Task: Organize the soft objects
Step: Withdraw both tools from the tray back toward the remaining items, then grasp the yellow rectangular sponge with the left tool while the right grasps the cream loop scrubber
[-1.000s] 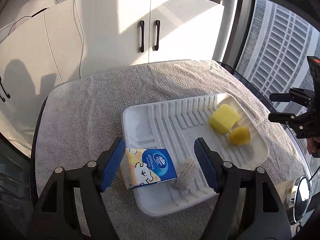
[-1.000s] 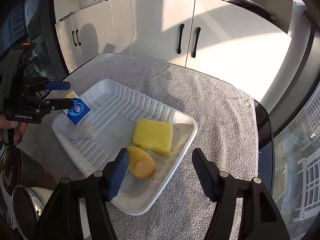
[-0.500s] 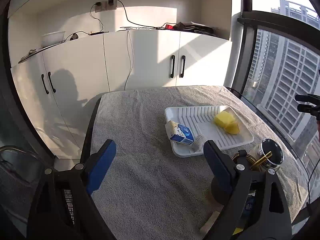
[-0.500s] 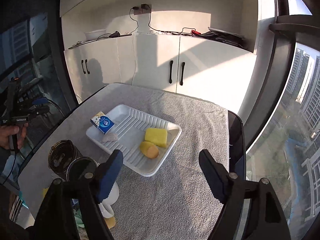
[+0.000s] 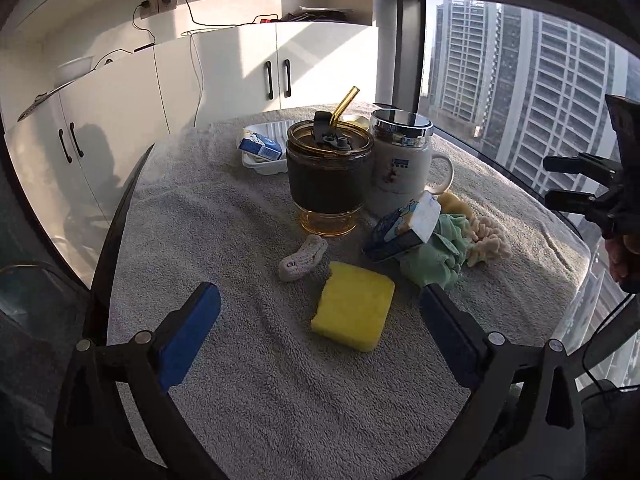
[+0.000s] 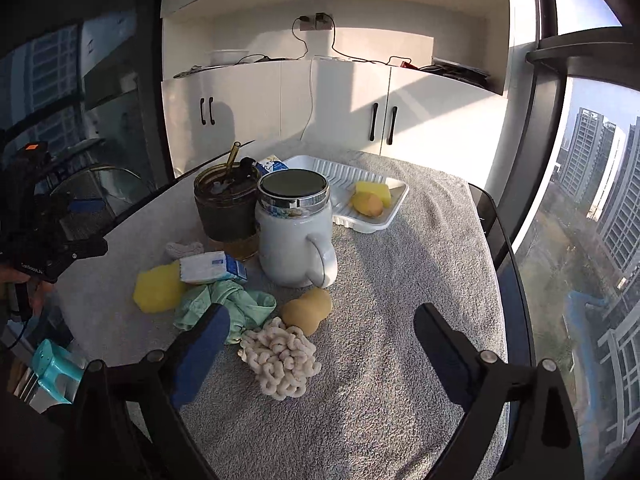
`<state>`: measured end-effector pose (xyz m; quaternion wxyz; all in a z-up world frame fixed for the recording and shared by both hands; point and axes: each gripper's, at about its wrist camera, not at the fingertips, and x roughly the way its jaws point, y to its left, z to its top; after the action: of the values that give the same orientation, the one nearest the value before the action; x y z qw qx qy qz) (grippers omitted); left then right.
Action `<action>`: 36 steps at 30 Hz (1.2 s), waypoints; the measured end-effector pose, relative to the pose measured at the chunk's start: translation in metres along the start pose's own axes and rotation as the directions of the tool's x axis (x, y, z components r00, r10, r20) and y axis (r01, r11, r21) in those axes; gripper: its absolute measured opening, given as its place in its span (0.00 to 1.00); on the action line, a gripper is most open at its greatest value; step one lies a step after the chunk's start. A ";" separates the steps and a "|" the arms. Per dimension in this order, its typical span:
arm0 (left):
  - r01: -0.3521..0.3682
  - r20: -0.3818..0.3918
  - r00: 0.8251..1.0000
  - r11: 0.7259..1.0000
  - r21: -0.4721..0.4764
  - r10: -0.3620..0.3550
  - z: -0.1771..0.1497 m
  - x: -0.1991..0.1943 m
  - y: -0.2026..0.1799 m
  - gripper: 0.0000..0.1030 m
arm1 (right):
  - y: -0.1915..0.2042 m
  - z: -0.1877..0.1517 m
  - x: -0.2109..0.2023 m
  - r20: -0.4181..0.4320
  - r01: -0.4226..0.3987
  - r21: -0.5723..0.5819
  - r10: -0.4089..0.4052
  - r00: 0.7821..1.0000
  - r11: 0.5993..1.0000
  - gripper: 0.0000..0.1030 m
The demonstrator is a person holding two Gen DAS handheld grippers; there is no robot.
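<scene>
Both claws angle downward over a round desk covered in a grey towel, each seen from its own wrist camera.

The left claw has its blue-padded jaws spreading wide, nothing pressed between them. A yellow sponge lies flat on the towel just beyond the jaws, at about 1 o'clock from their midpoint, not touched by either pad. Past it, at 11 o'clock, rests a small grey knitted piece. At 1 o'clock from the sponge a blue and white tissue pack leans tilted on a crumpled green cloth, with a cream chenille bundle beside the cloth at 3 o'clock.

The right claw is also opening wide and grips nothing. The cream chenille bundle lies between and just ahead of its jaws, apart from both pads. Touching the bundle at 1 o'clock sits a tan gourd-shaped sponge.

Farther off stand a dark glass tumbler with an amber straw and, beside it at 3 o'clock, a white mug with a chrome lid.

At the far edge of the desk a white ribbed tray holds a second yellow sponge and a second tan sponge, touching each other. Another tissue pack rests on the tray's opposite end.

At the right edge of the left view, the right claw's body shows, held by a hand.
</scene>
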<state>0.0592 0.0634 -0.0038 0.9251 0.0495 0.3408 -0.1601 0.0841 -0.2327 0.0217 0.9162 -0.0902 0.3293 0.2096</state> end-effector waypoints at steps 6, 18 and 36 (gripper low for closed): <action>-0.001 -0.017 1.000 0.991 -0.133 -0.002 -0.023 0.002 -0.010 1.00 | 0.013 -0.036 0.014 -0.045 -0.016 0.144 0.023 0.999 0.989 0.93; -0.055 -0.069 0.997 0.987 -0.151 0.045 -0.015 0.037 -0.026 1.00 | 0.023 -0.028 0.040 -0.063 0.050 0.128 -0.042 0.997 0.991 1.00; -0.086 -0.135 0.989 0.980 -0.181 0.062 -0.010 0.069 -0.011 1.00 | 0.011 -0.029 0.085 -0.175 0.055 0.140 -0.030 0.984 0.989 1.00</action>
<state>0.0984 0.0368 -0.0561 0.9070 -0.0144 0.4113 -0.0893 0.1219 -0.2037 -0.0554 0.8926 -0.0487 0.4197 0.1569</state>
